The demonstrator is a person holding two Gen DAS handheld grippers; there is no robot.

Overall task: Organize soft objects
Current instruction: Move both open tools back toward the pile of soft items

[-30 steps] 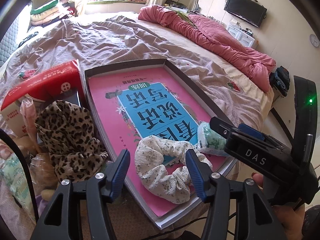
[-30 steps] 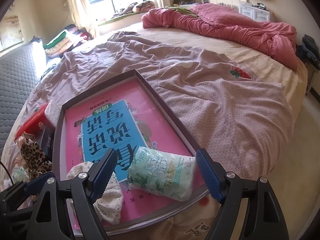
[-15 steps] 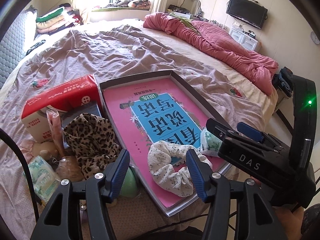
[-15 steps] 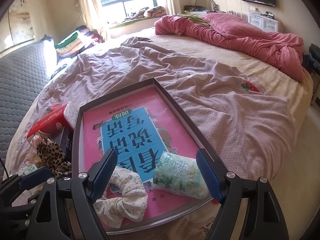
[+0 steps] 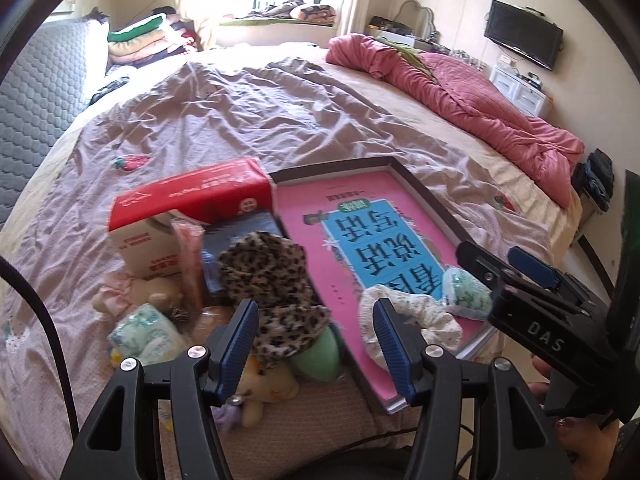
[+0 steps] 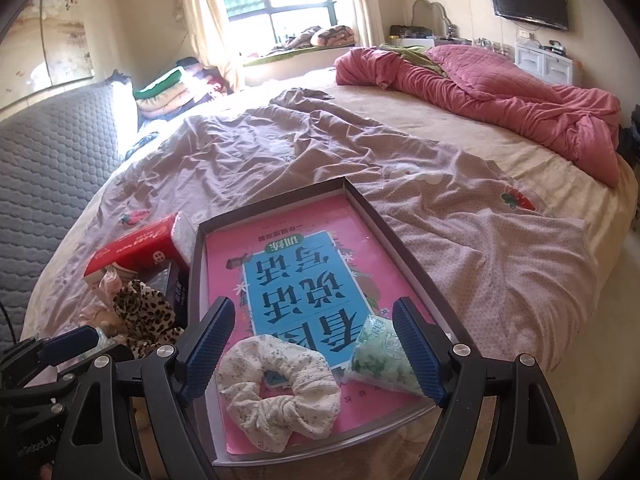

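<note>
A dark-rimmed tray [image 6: 404, 240] with a pink and blue book inside lies on the bed. In it rest a white floral scrunchie [image 6: 280, 384] [image 5: 404, 320] and a green tissue pack [image 6: 382, 362] [image 5: 466, 292]. Left of the tray is a pile with a leopard scrunchie [image 5: 272, 280] [image 6: 144, 316], a second green tissue pack [image 5: 144, 334], a green soft item [image 5: 316, 354] and small plush toys [image 5: 260, 388]. My left gripper [image 5: 312, 340] is open and empty above the pile's near edge. My right gripper [image 6: 312, 348] is open and empty above the tray's near end.
A red and white tissue box [image 5: 188, 208] and a dark packet [image 5: 240, 228] stand at the back of the pile. The mauve bedsheet [image 6: 300, 152] spreads beyond. A pink quilt [image 6: 500, 96] lies at the far right. The bed's edge is close on the right.
Both grippers have pulled back and up from the tray. The left gripper has swung left, from over the white scrunchie to over the pile. Both stay open and empty.
</note>
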